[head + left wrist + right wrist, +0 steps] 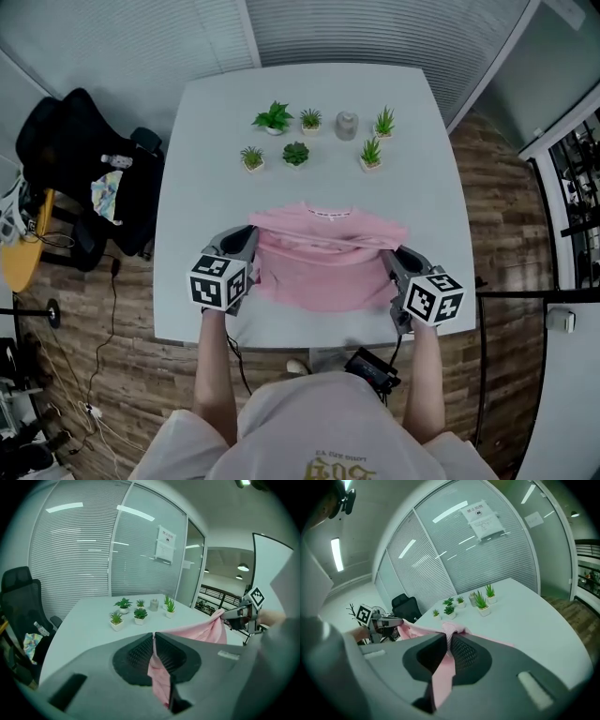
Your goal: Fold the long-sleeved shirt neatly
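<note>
**Pink shirt gripped at both sides above the table**

Head view: A pink long-sleeved shirt (323, 267) is seen on the near half of a pale grey table (202, 150), with its collar turned toward the far side. The left gripper (251, 246) is set at the shirt's left edge and the right gripper (390, 257) at its right edge. A ridge of fabric runs across the shirt from one gripper to the other. Both grippers are carried by bare forearms reaching in from the bottom of the picture. Six small green potted plants (274, 118) and a grey jar (347, 125) are grouped on the far half of the table, well apart from the shirt. A black office chair (66, 150) stands on the wooden floor (141, 375) to the left of the table.

Left gripper view: The fingers are closed on a fold of the pink fabric, which is pinched at their tips and hangs down between them. From there the fabric is drawn off to the right, above the table top, up to the right gripper. The plants and the jar are seen beyond on the table.

Right gripper view: The fingers are likewise closed on pink fabric, bunched at the tips and trailing down between them. The fabric is stretched leftward to the left gripper, with the chair behind it.
</note>
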`<action>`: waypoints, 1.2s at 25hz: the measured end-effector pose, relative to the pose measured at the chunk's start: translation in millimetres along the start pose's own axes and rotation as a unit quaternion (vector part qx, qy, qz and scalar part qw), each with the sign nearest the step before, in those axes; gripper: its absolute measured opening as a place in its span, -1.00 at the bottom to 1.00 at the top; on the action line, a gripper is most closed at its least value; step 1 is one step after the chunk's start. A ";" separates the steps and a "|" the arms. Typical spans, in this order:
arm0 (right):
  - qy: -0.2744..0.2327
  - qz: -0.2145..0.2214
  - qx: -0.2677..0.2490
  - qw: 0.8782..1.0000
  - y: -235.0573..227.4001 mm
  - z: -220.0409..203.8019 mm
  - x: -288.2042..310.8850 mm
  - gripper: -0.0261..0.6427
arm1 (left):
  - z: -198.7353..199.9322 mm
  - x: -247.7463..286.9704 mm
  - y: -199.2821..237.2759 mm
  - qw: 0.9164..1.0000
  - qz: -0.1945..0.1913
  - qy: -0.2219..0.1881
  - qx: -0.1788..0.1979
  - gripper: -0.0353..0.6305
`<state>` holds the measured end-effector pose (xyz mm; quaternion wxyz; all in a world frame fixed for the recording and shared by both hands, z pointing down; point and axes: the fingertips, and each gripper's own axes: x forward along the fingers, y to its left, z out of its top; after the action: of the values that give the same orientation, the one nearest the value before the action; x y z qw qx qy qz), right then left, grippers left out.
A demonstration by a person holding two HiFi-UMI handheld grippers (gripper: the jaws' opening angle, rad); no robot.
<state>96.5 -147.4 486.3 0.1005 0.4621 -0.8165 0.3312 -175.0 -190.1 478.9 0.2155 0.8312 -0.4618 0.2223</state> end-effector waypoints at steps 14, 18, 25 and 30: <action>0.060 0.014 0.031 0.998 -54.4 -10.7 74.9 -0.82 | -34.4 94.1 39.3 0.996 0.031 0.071 -0.039 -0.84; 0.090 0.009 0.039 0.995 -69.0 -25.4 95.8 -0.81 | -49.3 117.9 45.2 0.994 0.032 0.087 -0.056 -0.83; 0.092 -0.015 0.115 0.989 -94.4 -32.4 106.2 -0.65 | -62.2 137.3 56.6 0.989 0.067 0.110 -0.072 -0.67; 0.062 -0.011 0.120 0.991 -100.9 -18.4 98.9 -0.33 | -54.6 129.6 70.7 0.988 0.095 0.086 -0.088 -0.14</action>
<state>122.1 -239.5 592.0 0.0983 0.4582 -0.7582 0.4533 -183.8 -280.4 607.6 0.3043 0.7391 -0.5366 0.2707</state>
